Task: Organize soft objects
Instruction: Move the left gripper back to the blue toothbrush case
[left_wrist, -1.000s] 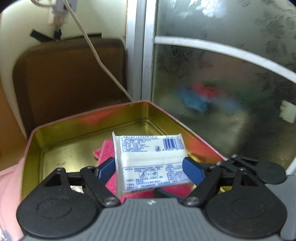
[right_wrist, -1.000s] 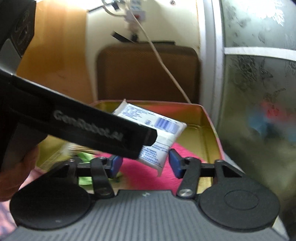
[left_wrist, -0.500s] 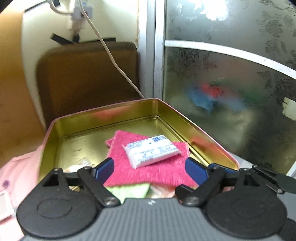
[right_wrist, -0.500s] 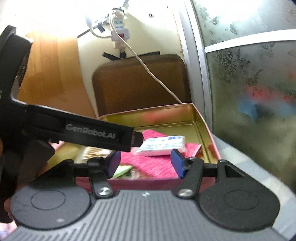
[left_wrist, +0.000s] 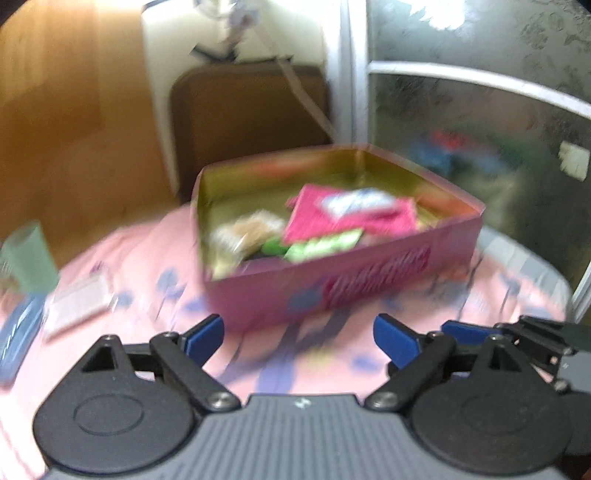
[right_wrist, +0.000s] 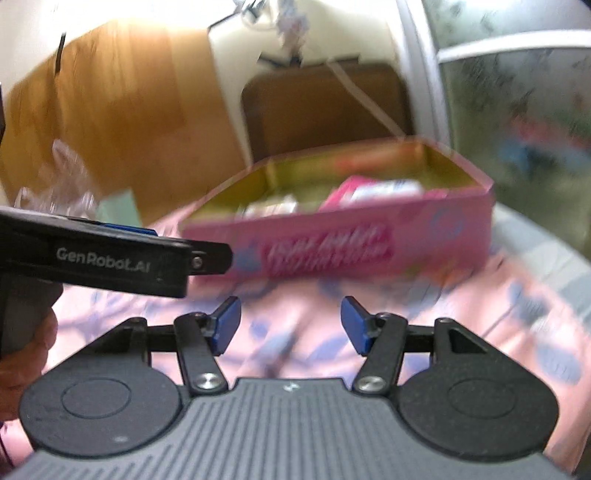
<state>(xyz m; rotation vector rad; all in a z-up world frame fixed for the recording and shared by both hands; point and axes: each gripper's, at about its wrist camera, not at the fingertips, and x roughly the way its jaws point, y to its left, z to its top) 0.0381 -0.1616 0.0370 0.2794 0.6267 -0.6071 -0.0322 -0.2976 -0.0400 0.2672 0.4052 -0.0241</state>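
Both grippers hover tilted downward before the pink metal tin (left_wrist: 369, 284). The left gripper (left_wrist: 299, 334) is empty, its jaws opening; the right gripper (right_wrist: 290, 325) is released, empty. A fuzzy magenta cloth (left_wrist: 317, 225) and a glossy white packet (left_wrist: 354, 201) lie inside.

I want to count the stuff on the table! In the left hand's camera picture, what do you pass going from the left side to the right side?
Pale green cup → white flat packet → pink tin box, with a pink cloth inside → tip of the right gripper at the far right.
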